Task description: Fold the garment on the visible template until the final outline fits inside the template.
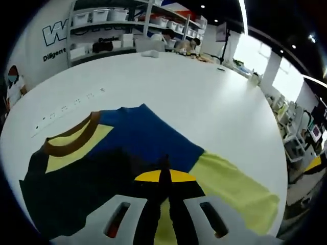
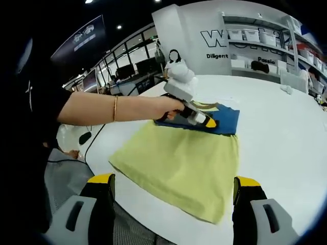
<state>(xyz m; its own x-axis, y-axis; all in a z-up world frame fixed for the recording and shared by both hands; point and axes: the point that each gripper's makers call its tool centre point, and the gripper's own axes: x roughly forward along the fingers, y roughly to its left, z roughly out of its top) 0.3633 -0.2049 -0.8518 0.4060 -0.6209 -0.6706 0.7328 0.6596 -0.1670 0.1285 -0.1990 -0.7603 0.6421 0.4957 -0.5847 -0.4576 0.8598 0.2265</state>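
A garment lies flat on the white table (image 1: 204, 102): a blue panel (image 1: 148, 135), a brown collar (image 1: 71, 138), dark parts on the left and a yellow-green part (image 1: 235, 186) on the right. My left gripper (image 1: 164, 177) has its jaws together, pinched on the cloth at the dark and blue area. In the right gripper view the garment (image 2: 184, 163) shows mostly yellow-green, with blue at its far end. A hand holds the left gripper (image 2: 196, 116) down on that far end. My right gripper (image 2: 173, 196) stands open, jaws wide apart, empty, above the garment's near edge.
Faint small marks (image 1: 69, 106) run along the table beyond the collar. Shelves with white bins (image 1: 107, 20) stand behind the table, and a person (image 1: 14, 84) is at the far left. A cable and a small dark object (image 2: 84, 138) lie near the table edge.
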